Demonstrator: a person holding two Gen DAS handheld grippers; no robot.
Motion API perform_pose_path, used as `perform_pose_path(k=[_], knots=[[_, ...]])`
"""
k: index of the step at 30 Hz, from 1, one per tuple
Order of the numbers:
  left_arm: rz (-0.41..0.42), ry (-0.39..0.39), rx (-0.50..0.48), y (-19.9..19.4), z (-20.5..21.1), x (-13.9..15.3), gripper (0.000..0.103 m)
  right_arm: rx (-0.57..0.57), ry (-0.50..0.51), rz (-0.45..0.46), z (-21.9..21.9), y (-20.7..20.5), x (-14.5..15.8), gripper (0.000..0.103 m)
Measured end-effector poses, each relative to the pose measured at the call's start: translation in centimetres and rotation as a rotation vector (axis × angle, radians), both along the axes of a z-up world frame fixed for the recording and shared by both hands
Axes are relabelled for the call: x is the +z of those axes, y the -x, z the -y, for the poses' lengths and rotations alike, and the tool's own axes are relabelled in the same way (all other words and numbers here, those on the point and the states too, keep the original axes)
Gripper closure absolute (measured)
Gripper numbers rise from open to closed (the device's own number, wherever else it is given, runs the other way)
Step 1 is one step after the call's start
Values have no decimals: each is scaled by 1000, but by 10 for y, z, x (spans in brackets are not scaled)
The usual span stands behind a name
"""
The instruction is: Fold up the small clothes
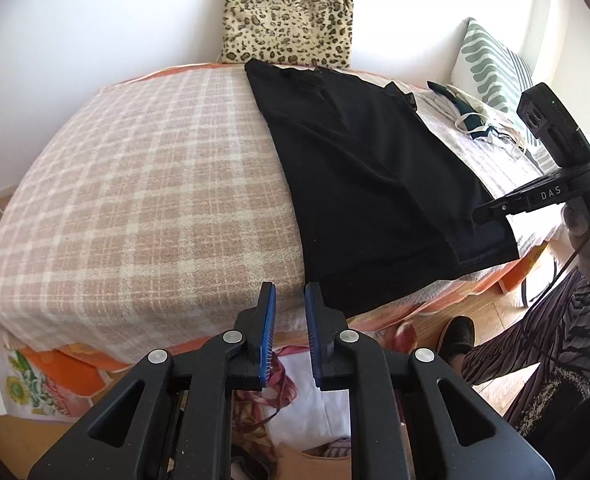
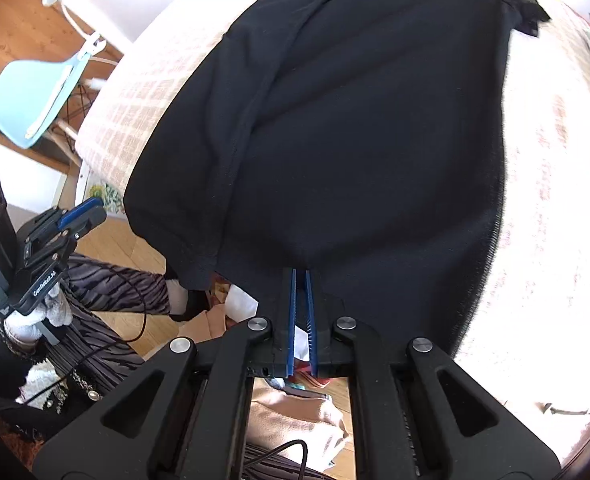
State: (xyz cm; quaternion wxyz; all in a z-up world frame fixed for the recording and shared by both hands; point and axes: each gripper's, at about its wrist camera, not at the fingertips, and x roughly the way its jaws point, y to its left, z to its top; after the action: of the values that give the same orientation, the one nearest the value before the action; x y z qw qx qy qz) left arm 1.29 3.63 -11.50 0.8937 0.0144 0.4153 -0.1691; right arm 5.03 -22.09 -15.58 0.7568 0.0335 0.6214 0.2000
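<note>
A black garment (image 1: pixel 367 184) lies lengthwise on the checked blanket (image 1: pixel 143 200) of a bed, its near hem hanging over the front edge. It fills the right wrist view (image 2: pixel 355 128). My right gripper (image 2: pixel 301 274) is shut on the garment's near hem; it also shows in the left wrist view (image 1: pixel 483 214) at the hem's right corner. My left gripper (image 1: pixel 290 288) is open and empty, just off the bed's front edge, left of the garment. It shows in the right wrist view (image 2: pixel 81 214) at the left.
A leopard-print cushion (image 1: pixel 289 16) leans on the wall behind the bed. A striped pillow (image 1: pixel 491 64) and small clothes (image 1: pixel 471 114) lie at the far right. A light-blue chair (image 2: pixel 35 100) stands on the wooden floor. Bags and cloth (image 1: pixel 295 400) sit below the bed edge.
</note>
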Motion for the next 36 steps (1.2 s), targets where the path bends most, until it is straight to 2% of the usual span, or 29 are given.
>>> perform_pose_path(k=[1, 2, 3, 4, 8, 10, 11, 12, 13, 14, 15, 16, 19, 22, 24, 25, 27, 28, 29, 31, 36], knots=[[14, 0, -12, 0, 3, 4, 70, -51, 25, 22, 11, 1, 2, 86], [26, 3, -20, -2, 6, 6, 57, -101, 61, 41, 22, 3, 4, 62], [34, 4, -25, -3, 8, 7, 56, -143, 86, 58, 32, 5, 5, 37], [31, 4, -28, -6, 10, 7, 56, -177, 93, 68, 42, 8, 4, 33], [-37, 31, -23, -19, 12, -7, 56, -219, 5, 8, 61, 15, -7, 33], [-53, 26, -18, -23, 14, -14, 56, -190, 34, 33, 55, 18, -9, 40], [-59, 25, -17, -24, 15, -15, 56, -167, 81, 62, 48, 20, -9, 53], [-63, 23, -19, -26, 16, -17, 56, -142, 121, 88, 41, 19, -9, 72], [-63, 17, -22, -27, 18, -18, 56, -123, 136, 94, 40, 16, -10, 83], [-66, 16, -27, -29, 19, -20, 65, -118, 137, 91, 37, 16, -10, 95], [-68, 20, -29, -30, 20, -21, 77, -115, 136, 91, 36, 15, -9, 96], [-70, 18, -33, -32, 20, -24, 99, -107, 142, 95, 35, 14, -8, 98], [-62, 24, -28, -32, 15, -25, 101, -104, 182, 120, 39, 18, -1, 100], [-51, 11, 1, -29, 5, -23, 102, -151, 216, 129, 55, 18, 3, 101], [-57, 20, 22, -28, -2, -23, 102, -172, 196, 108, 62, 17, 0, 101], [-55, 21, 27, -27, -3, -22, 102, -173, 183, 96, 63, 17, -1, 101], [-66, 85, 35, -27, -6, -18, 101, -160, 157, 80, 58, 17, -4, 100], [-84, 97, 43, -28, -4, -16, 92, -147, 167, 84, 53, 17, -5, 100], [-95, 92, 52, -28, 0, -15, 75, -134, 178, 92, 47, 18, -6, 100], [-73, 85, 23, -25, 10, -12, 66, -114, 183, 95, 40, 17, -7, 100], [-48, -41, 13, -30, 40, -23, 65, -118, 181, 90, 44, 16, -10, 100]])
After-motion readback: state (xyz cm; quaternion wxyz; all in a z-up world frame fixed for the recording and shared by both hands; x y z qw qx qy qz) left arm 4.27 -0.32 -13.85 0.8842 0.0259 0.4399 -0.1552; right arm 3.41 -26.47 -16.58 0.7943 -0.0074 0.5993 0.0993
